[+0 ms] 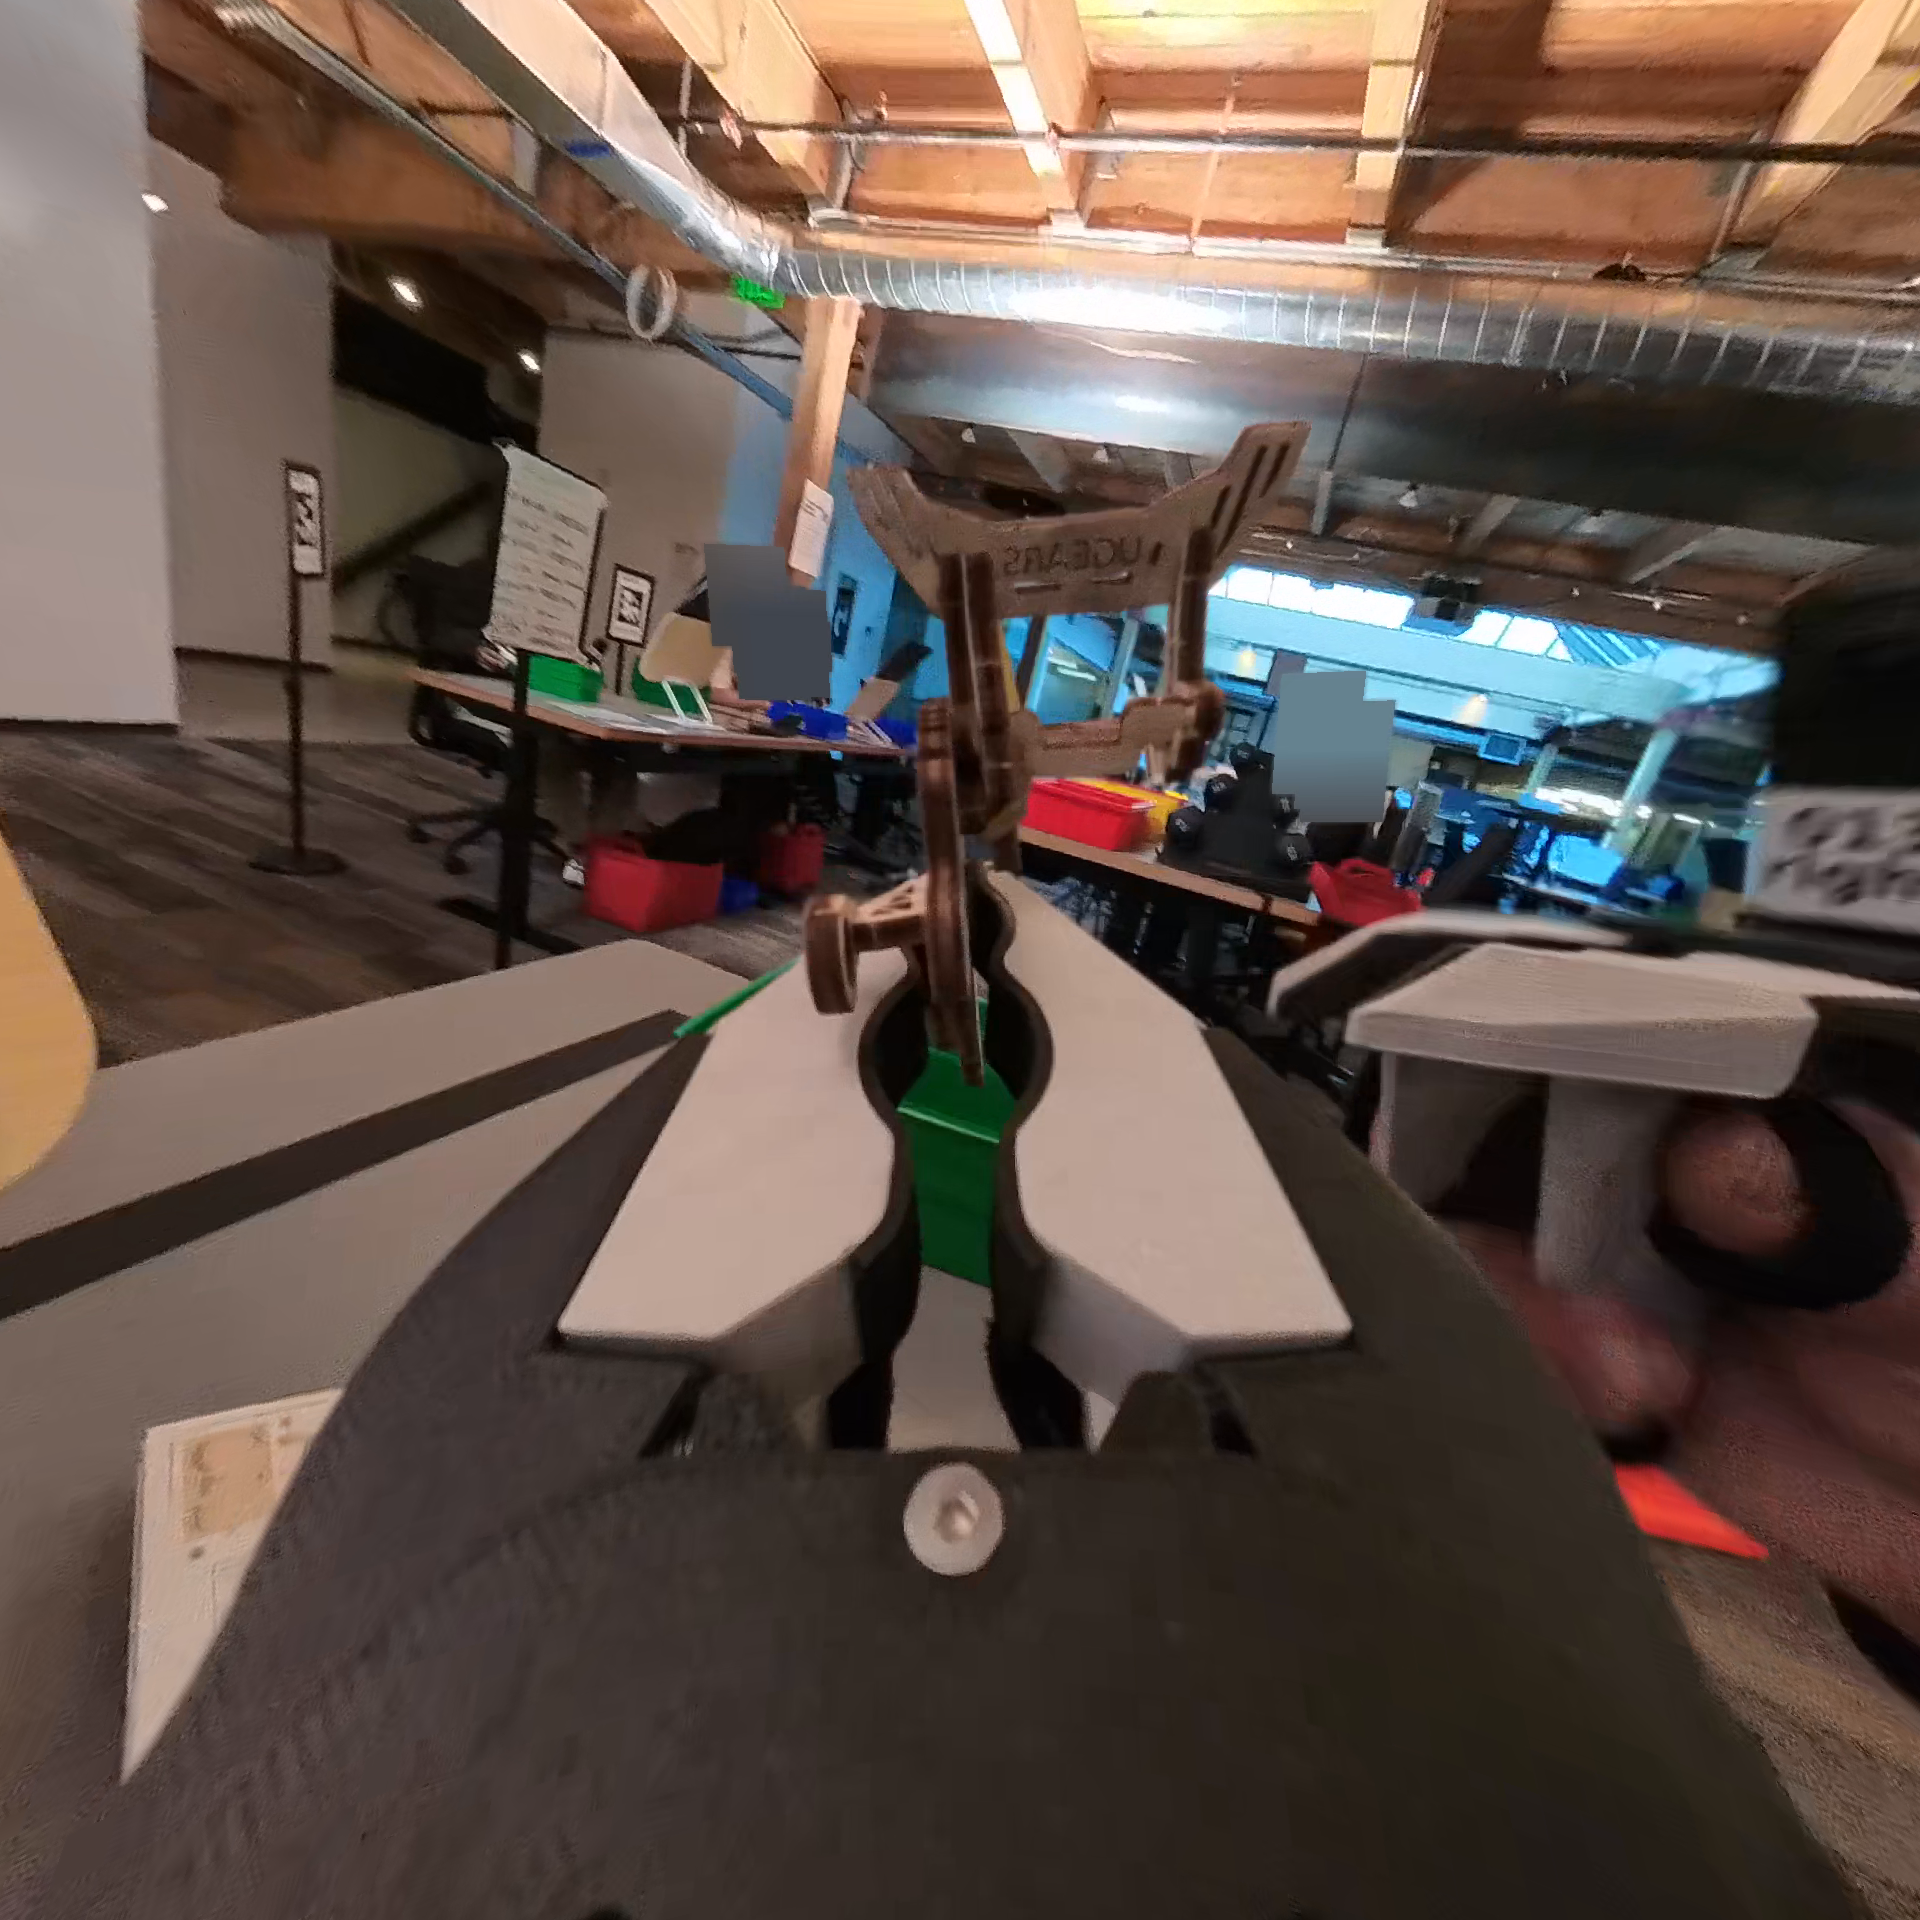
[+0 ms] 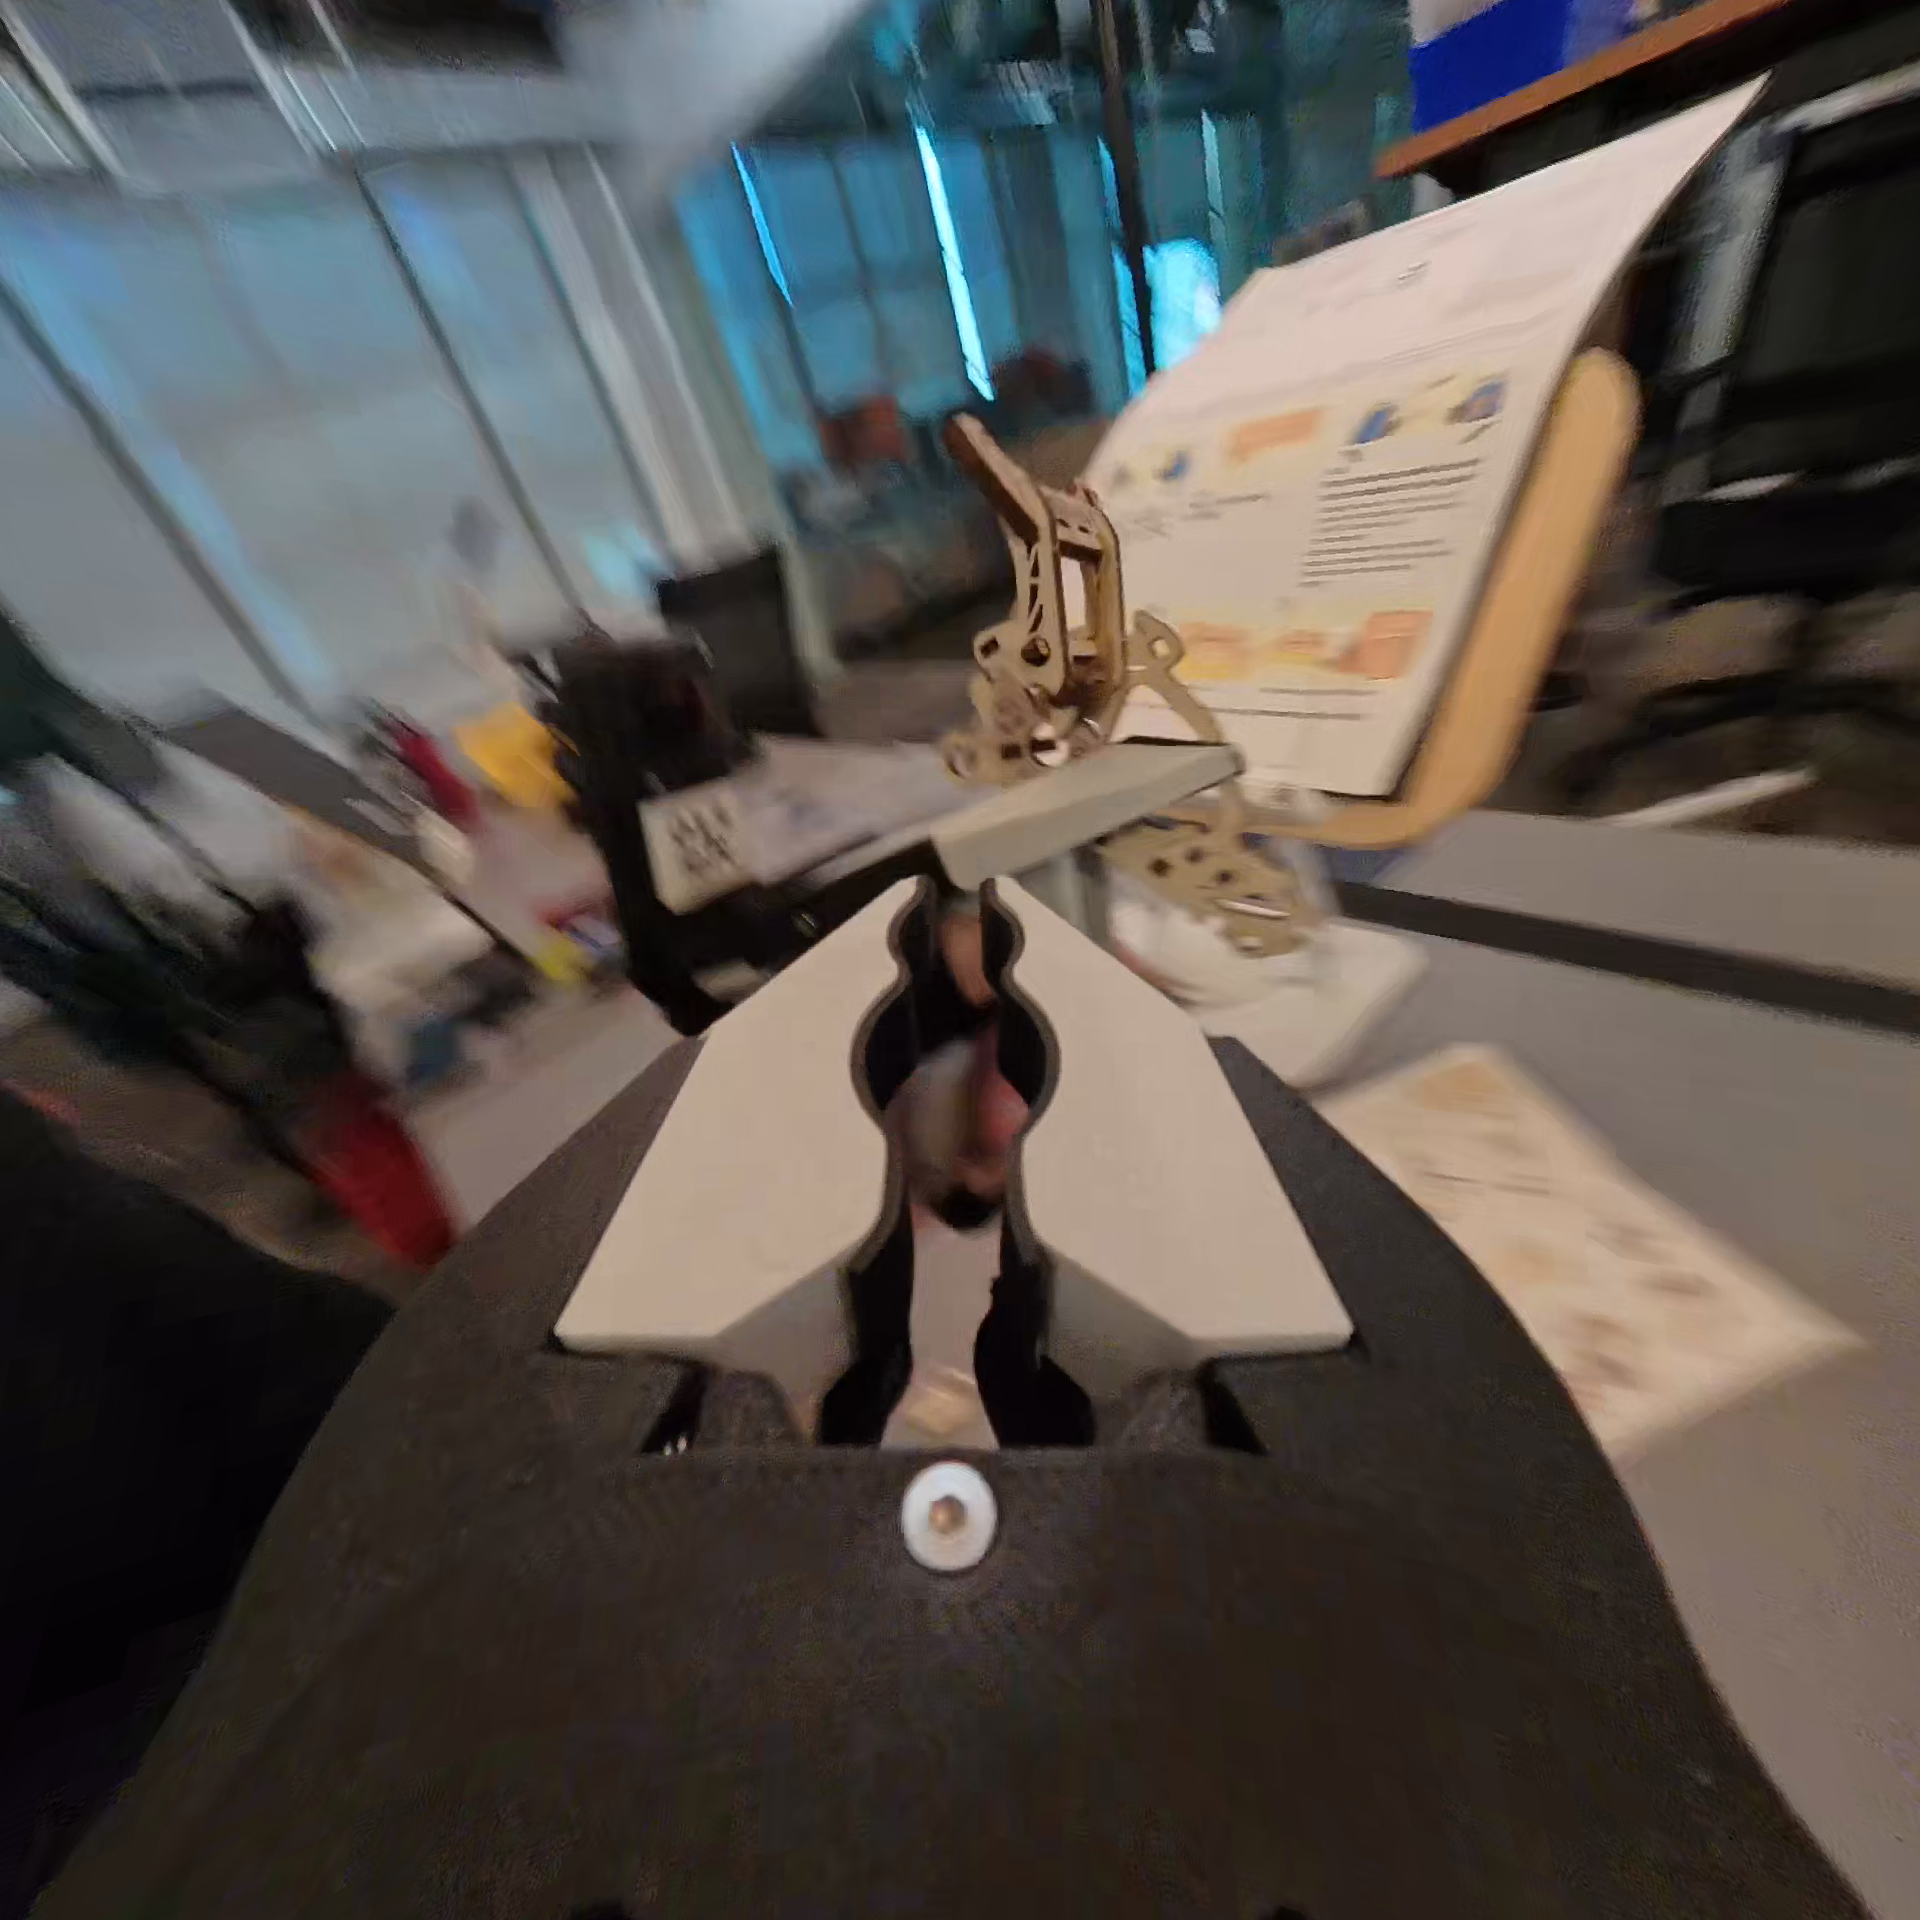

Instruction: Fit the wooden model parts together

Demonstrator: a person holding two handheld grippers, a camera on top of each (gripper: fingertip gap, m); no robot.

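Observation:
My left gripper (image 1: 966,914) is shut on a brown wooden model (image 1: 977,727), an upright lattice frame with a wide curved piece on top and a small round knob at its lower left. My right gripper (image 2: 956,899) has its jaws together with nothing seen between them. It points at the underside of the left gripper (image 2: 1143,800), which holds the wooden model (image 2: 1060,644) up ahead. The right gripper also shows in the left wrist view (image 1: 1340,997), held by a hand (image 1: 1725,1195), just right of the model and apart from it.
A grey table (image 1: 312,1153) with a black stripe lies below. A green bin (image 1: 951,1174) sits under the left fingers. An instruction sheet stands on a wooden stand (image 2: 1403,499); another sheet (image 2: 1558,1247) lies flat. An orange piece (image 1: 1683,1522) lies at right. Some 6 cm of space lies between my two pairs of fingers.

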